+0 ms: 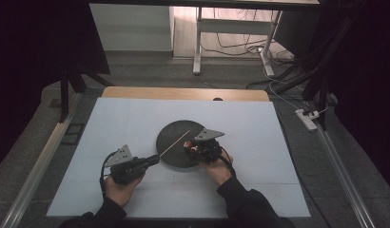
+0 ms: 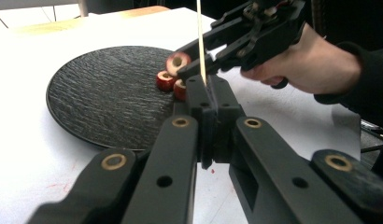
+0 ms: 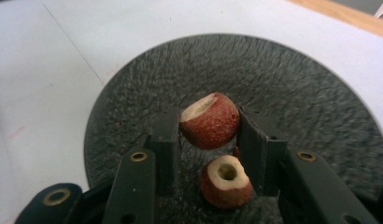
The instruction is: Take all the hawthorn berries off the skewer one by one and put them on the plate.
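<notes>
A thin wooden skewer (image 2: 199, 42) stands up from my left gripper (image 2: 206, 86), whose jaws are shut on its lower end. In the high view the skewer (image 1: 175, 144) slants from the left gripper (image 1: 157, 158) over the black round plate (image 1: 174, 130). My right gripper (image 3: 209, 130) is shut on a cored red fruit (image 3: 210, 120), held just above the plate (image 3: 297, 93). Seen from the left gripper view, that fruit (image 2: 176, 61) hangs close beside the skewer. Another cored fruit (image 3: 225, 181) lies on the plate below, and two pieces (image 2: 165, 80) lie at the plate's near edge.
The plate rests on a white mat (image 1: 112, 123) over a wooden table (image 1: 183, 93). Faint red stains mark the mat (image 2: 56, 185) near the left gripper. Beyond the table are a floor with cables and a power strip (image 1: 307, 118).
</notes>
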Tool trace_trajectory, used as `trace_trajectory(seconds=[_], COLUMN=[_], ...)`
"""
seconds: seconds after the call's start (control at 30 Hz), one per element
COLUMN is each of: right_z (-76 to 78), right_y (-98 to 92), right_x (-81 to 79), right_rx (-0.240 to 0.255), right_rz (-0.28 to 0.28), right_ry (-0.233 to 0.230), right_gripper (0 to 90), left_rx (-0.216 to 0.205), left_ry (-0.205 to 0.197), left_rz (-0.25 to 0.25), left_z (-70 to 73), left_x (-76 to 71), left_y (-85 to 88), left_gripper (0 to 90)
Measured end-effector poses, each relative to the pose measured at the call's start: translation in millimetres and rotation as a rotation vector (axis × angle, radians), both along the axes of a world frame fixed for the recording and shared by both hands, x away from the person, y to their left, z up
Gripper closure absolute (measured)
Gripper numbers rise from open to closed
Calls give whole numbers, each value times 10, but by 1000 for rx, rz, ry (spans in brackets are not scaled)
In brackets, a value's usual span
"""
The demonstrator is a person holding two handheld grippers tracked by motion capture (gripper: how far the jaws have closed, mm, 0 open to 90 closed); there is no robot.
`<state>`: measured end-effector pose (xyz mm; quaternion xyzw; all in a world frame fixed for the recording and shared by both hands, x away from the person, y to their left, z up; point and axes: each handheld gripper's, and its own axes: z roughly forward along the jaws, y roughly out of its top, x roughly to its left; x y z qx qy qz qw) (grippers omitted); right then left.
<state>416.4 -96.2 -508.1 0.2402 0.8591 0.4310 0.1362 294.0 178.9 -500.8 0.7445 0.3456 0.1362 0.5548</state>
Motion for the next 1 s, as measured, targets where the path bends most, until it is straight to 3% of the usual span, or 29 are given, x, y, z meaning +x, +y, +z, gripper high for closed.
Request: trace_trajectory(seconds=[0.3, 0.47, 0.83, 1.0], right_z=[-115, -135, -30, 98], right_y=[148, 153, 71, -43], right_x=[19, 23, -21, -67], right_rx=[-26, -19, 8, 52], right_rz=[18, 8, 10, 10], right_ry=[-9, -9, 6, 30], right_gripper=[602, 555, 421, 353], left_rx=[3, 3, -3, -7], left_ry=[12, 21, 23, 18], left_rz=[3, 6, 9, 9], left_z=[-8, -12, -3, 10], left_x=[14, 23, 20, 10], left_y=[-5, -3, 16, 25], left_gripper=[893, 893, 893, 893])
